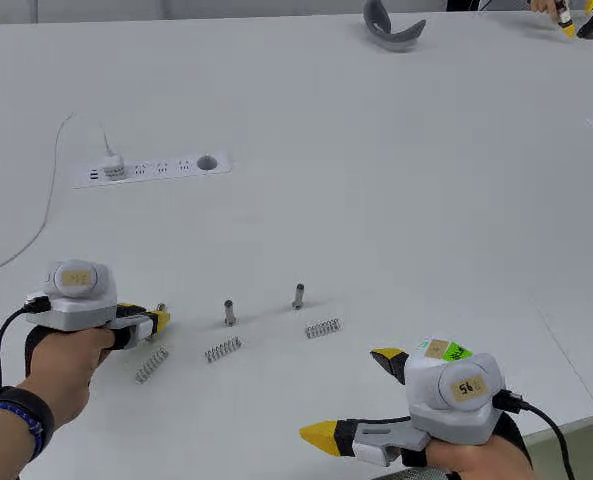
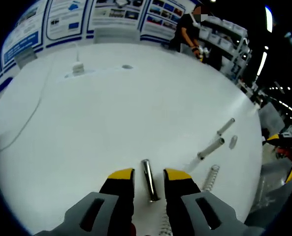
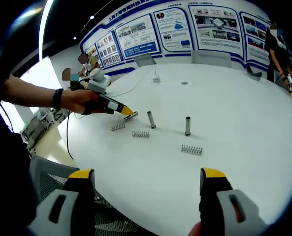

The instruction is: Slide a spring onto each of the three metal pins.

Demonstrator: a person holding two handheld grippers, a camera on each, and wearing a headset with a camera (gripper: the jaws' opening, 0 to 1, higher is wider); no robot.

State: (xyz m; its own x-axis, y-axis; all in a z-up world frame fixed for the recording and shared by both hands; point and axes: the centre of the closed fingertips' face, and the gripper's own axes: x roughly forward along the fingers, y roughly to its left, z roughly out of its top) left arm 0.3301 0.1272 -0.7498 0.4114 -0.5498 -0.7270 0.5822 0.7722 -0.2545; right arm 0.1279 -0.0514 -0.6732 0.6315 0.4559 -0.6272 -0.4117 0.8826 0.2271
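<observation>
Three short metal pins stand on the white table [image 1: 376,200]. Two of them are upright at the middle [image 1: 229,312] and right [image 1: 298,295]. The left pin [image 2: 148,179] sits between the jaws of my left gripper [image 1: 159,320], with a thin gap on each side of it. Three springs lie in front of the pins: left [image 1: 152,364], middle [image 1: 222,349], right [image 1: 322,327]. My right gripper [image 1: 354,397] hovers wide open at the near right, short of the right spring [image 3: 191,149], with nothing between its fingers.
A white power strip [image 1: 151,168] with a plug and cable lies at the far left. A grey curved object [image 1: 391,25] rests at the far edge. A person [image 2: 190,29] stands beyond the table. A chair [image 3: 52,182] sits beside the near edge.
</observation>
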